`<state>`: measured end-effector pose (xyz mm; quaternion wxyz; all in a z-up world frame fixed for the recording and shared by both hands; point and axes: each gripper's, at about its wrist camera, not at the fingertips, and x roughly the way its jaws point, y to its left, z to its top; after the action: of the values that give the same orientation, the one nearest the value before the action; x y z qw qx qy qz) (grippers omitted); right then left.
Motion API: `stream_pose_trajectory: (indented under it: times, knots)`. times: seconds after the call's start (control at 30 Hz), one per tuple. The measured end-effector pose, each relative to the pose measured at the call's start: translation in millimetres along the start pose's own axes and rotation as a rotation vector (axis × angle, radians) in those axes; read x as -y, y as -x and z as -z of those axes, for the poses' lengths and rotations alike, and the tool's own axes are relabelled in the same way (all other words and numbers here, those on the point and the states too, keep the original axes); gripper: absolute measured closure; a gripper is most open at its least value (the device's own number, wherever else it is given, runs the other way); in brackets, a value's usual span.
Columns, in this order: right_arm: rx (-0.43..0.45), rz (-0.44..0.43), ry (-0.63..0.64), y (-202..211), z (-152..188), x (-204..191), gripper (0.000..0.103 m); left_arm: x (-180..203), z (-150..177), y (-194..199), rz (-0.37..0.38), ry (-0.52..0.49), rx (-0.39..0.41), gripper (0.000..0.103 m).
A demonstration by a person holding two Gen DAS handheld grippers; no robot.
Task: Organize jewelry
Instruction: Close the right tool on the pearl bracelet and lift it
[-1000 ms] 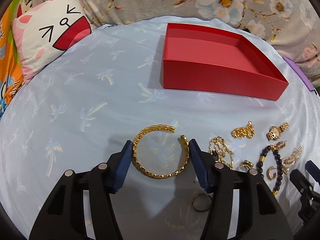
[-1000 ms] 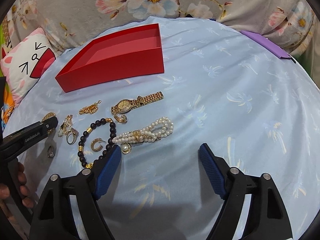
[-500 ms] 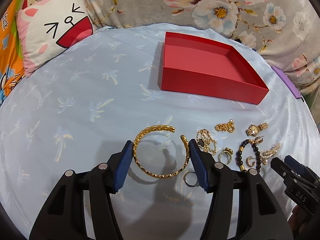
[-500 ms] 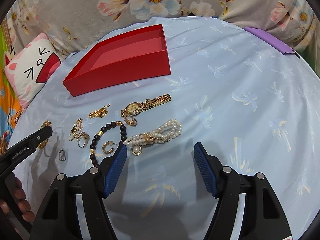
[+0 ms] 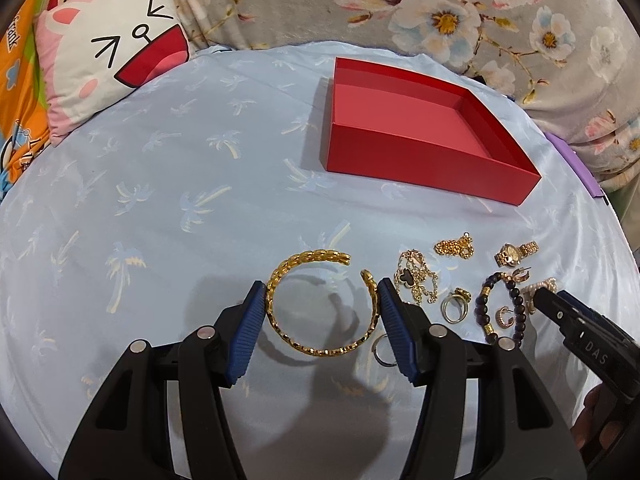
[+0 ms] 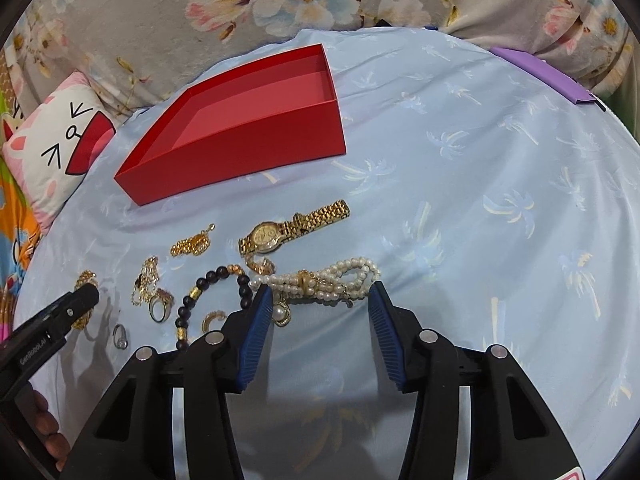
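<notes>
Left gripper (image 5: 322,308) clamps the gold bangle (image 5: 320,304), gap facing far-right. Right gripper (image 6: 318,300), closing, straddles the pearl bracelet (image 6: 324,278), lying left-right.

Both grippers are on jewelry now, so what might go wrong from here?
1. The open gold bangle is pinched only at its sides by the left gripper; it may spring out.
2. The right gripper is closing around the pearl bracelet; its pendant and the bead bracelet alongside may snag.
</notes>
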<state>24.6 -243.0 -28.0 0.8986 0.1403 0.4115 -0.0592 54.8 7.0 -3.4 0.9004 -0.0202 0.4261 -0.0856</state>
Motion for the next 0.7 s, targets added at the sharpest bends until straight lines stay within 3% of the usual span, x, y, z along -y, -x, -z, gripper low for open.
stream_pose_trajectory:
  times: [0.47, 0.6, 0.7]
  knots:
    - [0.043, -0.027, -0.019, 1, -14, -4, 0.049, -2, -1, -7, 0.010, 0.008, -0.008, 0.048]
    - [0.068, -0.005, -0.024, -3, -23, -12, 0.049, -2, -1, -7, 0.009, 0.008, -0.007, 0.048]
    - [0.059, 0.074, 0.023, -14, -27, -22, 0.050, -2, -1, -7, 0.009, 0.007, -0.011, 0.048]
